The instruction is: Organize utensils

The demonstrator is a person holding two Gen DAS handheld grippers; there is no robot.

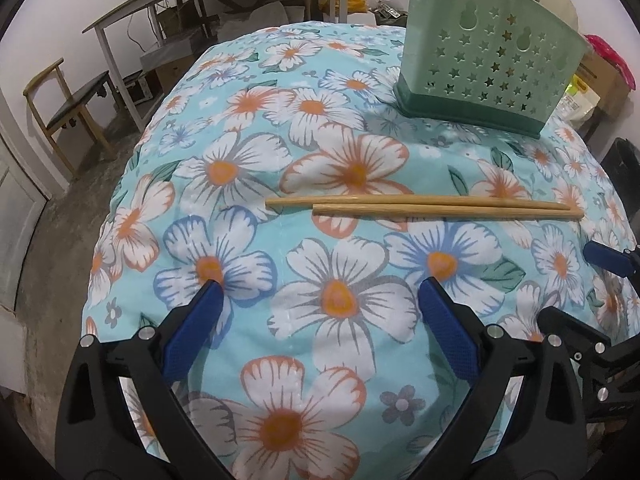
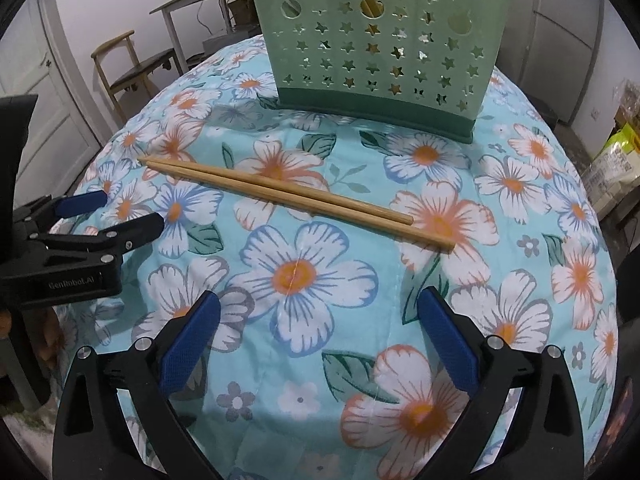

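Chopsticks [image 2: 296, 196]: one pair, bare wood, lying flat and side by side on the floral cloth [image 2: 304, 320], touching along most of their length, ends slightly staggered. They sit btwn your grippers and the green holder [image 2: 380, 52], which stands upright at the far side w/ a few utensils already poking out the top.

Long axis: runs crosswise to both grippers' pointing direction. In left wrist view the pair [image 1: 424, 205] lies nearly level across the frame, ahead of the fingers and off to the right. In right wrist view it slants from upper left down to lower right, w/ the lower-right tips closest to your right gripper [image 2: 320, 308].

Fingers: left gripper [image 1: 320, 300] spread wide, nothing btwn the pads. Right gripper same, wide and empty. Neither touches the sticks or the cloth as far as can be seen.

Judgement: right hand is nearer. Its fingers straddle a line that would cross the pair near the lower-right end, so you would advance fwd and slightly left. Sticks may roll apart when pinched.
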